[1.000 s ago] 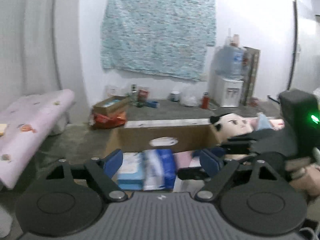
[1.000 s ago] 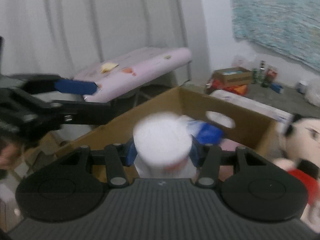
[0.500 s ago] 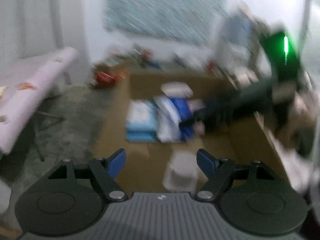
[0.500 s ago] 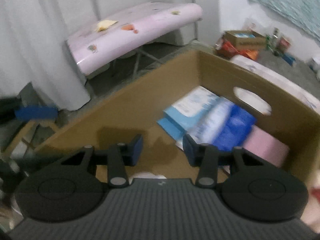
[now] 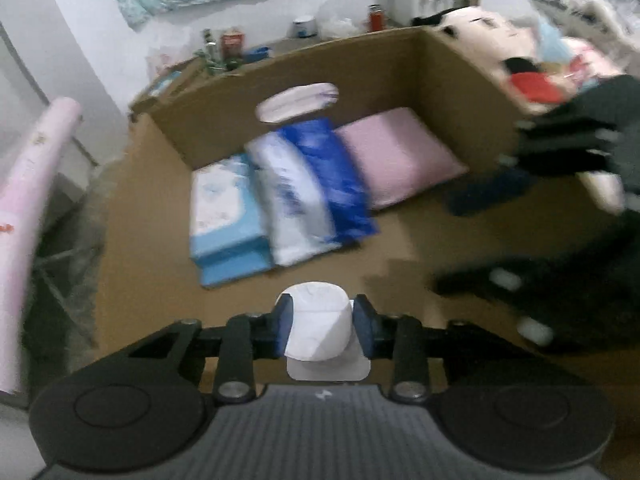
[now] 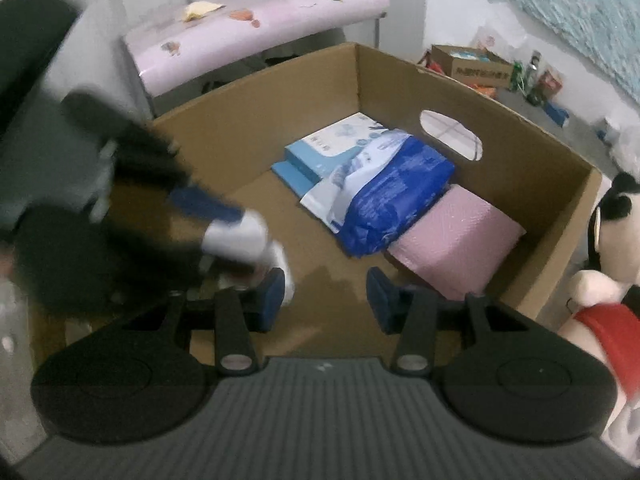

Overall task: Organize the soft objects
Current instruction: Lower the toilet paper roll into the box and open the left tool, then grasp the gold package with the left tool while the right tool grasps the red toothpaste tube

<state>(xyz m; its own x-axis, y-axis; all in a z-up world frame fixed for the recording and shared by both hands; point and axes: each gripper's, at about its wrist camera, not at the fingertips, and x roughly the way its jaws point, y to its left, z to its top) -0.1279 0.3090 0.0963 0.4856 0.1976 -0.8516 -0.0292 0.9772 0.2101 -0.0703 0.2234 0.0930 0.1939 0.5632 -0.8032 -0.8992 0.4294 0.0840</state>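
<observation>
My left gripper (image 5: pixel 322 322) is clamped on a white roll (image 5: pixel 318 326), holding it low inside the cardboard box (image 5: pixel 224 120), near side. My right gripper (image 6: pixel 326 298) is wide open with nothing in it, hovering over the box floor next to the pink pack (image 6: pixel 460 248) and blue pack (image 6: pixel 394 196)

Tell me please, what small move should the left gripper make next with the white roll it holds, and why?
Probably lower it and open. The left gripper is shut on the white paper roll just above the bare floor of the brown cardboard box, near the front, apart from the blue, white-blue and pink packs at the back wall. The right gripper is open and empty beside it.
</observation>
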